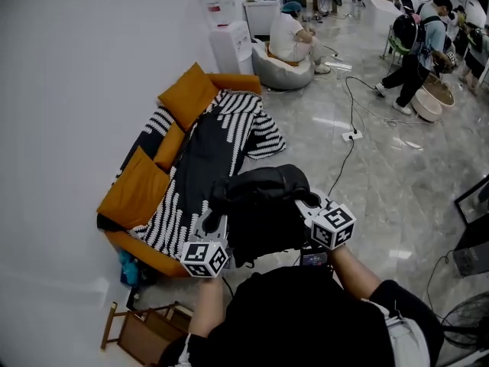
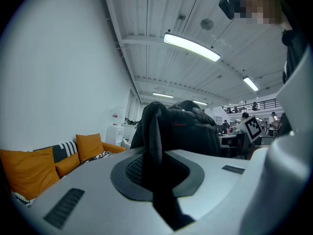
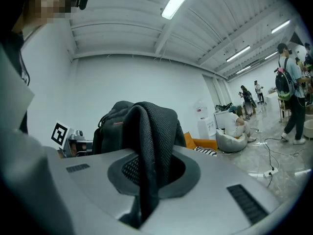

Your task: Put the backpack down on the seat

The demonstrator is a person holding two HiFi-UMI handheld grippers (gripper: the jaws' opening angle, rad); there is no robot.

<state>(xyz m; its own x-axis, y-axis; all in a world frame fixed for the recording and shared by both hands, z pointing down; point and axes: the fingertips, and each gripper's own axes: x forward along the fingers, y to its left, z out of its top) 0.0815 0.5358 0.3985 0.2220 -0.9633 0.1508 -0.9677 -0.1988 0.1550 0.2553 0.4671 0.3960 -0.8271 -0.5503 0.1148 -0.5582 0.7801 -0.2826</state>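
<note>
Both nearly closed: left hand-held gripper clamps strap of backpack; right hand-held gripper clamps second strap. Sofa ahead-left.

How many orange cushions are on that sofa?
3 cushions: one at the far end, a smaller one mid-back, one at the near end. The striped blanket may hide more.

White water dispenser, grey beanbag
</note>
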